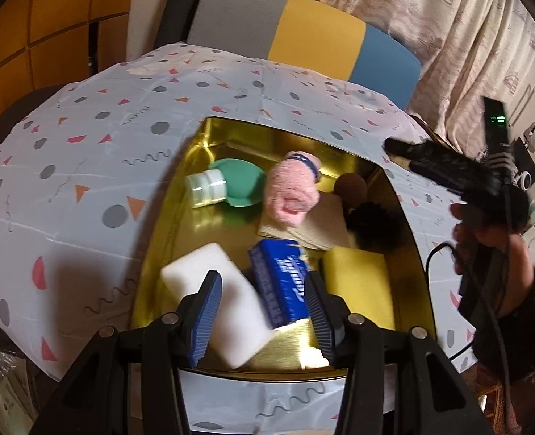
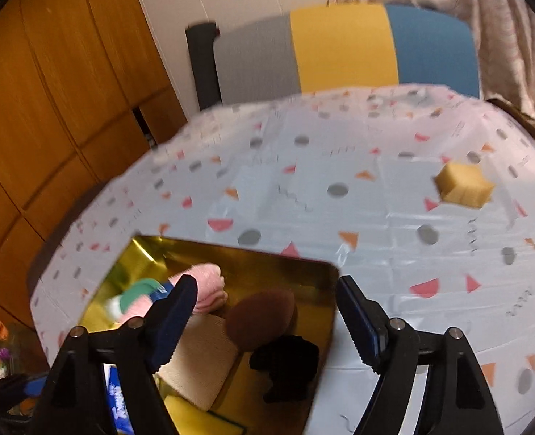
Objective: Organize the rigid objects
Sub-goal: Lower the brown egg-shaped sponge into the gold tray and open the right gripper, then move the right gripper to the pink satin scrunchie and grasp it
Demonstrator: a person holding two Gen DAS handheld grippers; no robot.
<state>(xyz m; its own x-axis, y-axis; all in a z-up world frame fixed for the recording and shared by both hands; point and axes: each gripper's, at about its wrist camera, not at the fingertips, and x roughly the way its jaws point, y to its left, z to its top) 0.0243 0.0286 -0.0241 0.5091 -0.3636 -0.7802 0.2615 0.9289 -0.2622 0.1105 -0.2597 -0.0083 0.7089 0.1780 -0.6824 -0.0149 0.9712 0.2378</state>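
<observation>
A gold tray (image 1: pixel 191 181) on the patterned tablecloth holds a white block (image 1: pixel 195 272), a blue tissue pack (image 1: pixel 281 282), a yellow sponge (image 1: pixel 358 279), a pink rolled towel (image 1: pixel 291 192), a green item with a clear jar (image 1: pixel 227 185), a beige cloth and dark objects. My left gripper (image 1: pixel 262 315) is open and empty, just above the white block and the blue pack. My right gripper (image 2: pixel 267 320) is open and empty over the tray's far right corner (image 2: pixel 325 272). A yellow sponge cube (image 2: pixel 463 186) lies on the cloth, far right.
A chair with a grey, yellow and blue backrest (image 1: pixel 303 32) stands behind the table. Wooden cabinets (image 2: pixel 50 108) are at the left, a curtain (image 1: pixel 466 36) at the right. The hand holding the right gripper (image 1: pixel 484 224) is at the tray's right.
</observation>
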